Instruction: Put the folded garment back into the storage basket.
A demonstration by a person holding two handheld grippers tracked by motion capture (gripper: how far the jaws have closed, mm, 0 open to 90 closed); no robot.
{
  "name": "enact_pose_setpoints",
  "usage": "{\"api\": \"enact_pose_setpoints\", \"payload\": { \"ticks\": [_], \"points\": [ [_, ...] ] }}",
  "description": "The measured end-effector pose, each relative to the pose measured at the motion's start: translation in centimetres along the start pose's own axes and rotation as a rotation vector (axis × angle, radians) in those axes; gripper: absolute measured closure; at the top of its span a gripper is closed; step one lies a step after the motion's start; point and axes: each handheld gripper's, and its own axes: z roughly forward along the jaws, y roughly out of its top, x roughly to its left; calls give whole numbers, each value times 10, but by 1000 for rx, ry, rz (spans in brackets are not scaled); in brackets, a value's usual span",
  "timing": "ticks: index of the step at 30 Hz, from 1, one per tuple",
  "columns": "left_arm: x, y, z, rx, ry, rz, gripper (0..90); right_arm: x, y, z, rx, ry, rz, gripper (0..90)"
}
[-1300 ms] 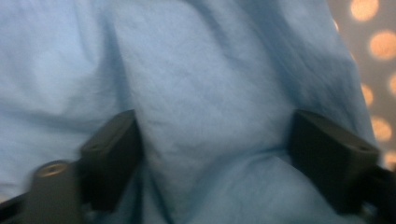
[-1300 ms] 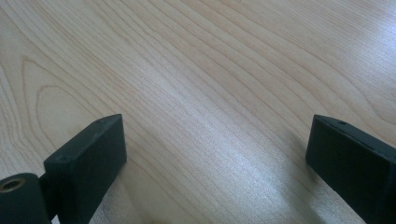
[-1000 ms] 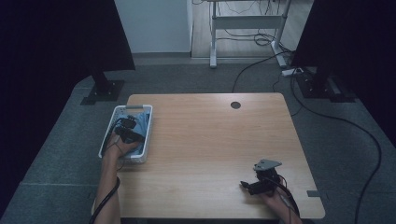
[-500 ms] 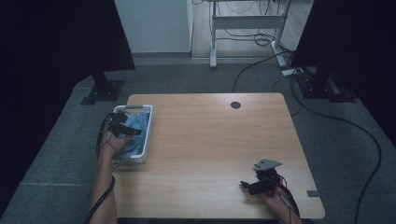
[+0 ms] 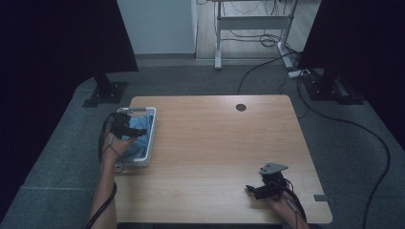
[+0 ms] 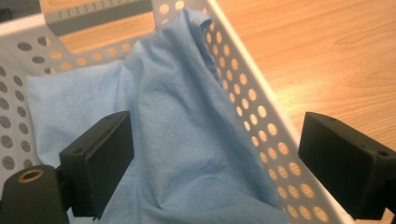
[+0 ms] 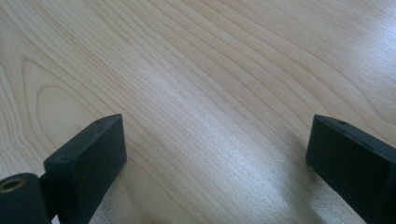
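Observation:
A crumpled blue cloth [image 6: 177, 140] lies in a white perforated basket [image 6: 261, 121] at the table's left edge, one fold riding up the basket's wall. My left gripper [image 6: 224, 140] hangs above it. Its jaws have just closed a little but still stand wide, with the cloth and the basket wall below the gap and neither pad pressing on them. From above, the left gripper [image 5: 125, 125] sits over the basket [image 5: 149, 143] and the cloth [image 5: 141, 131]. My right gripper [image 5: 253, 190] rests open near the front right of the table, and bare wood shows between the right gripper's [image 7: 217, 140] jaws.
The wooden table [image 5: 215, 143] has a round cable hole [image 5: 240, 107] at the far middle. Dark stands and cables lie on the grey floor beyond the table, along with a metal frame [image 5: 248, 28].
My left hand has risen and shifted toward the far end of the basket. The right hand has stayed where it was.

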Motion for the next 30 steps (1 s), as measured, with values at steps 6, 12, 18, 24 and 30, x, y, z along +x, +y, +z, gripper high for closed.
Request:
{"api": "enact_pose_setpoints", "payload": {
  "ticks": [6,12,18,24,30],
  "points": [
    [-6,0,-8,-25,-18,4,104,0,0,0,0,0,-1,49],
    [-16,2,-15,-56,-28,18,104,0,0,0,0,0,0,49],
    [-27,3,-20,-75,-34,36,104,0,0,0,0,-1,0,48],
    [-35,2,-27,-95,-44,57,103,0,0,0,0,-1,-1,48],
    [-44,0,-31,-120,-65,68,103,0,0,0,0,-1,-2,48]
  ]
}}
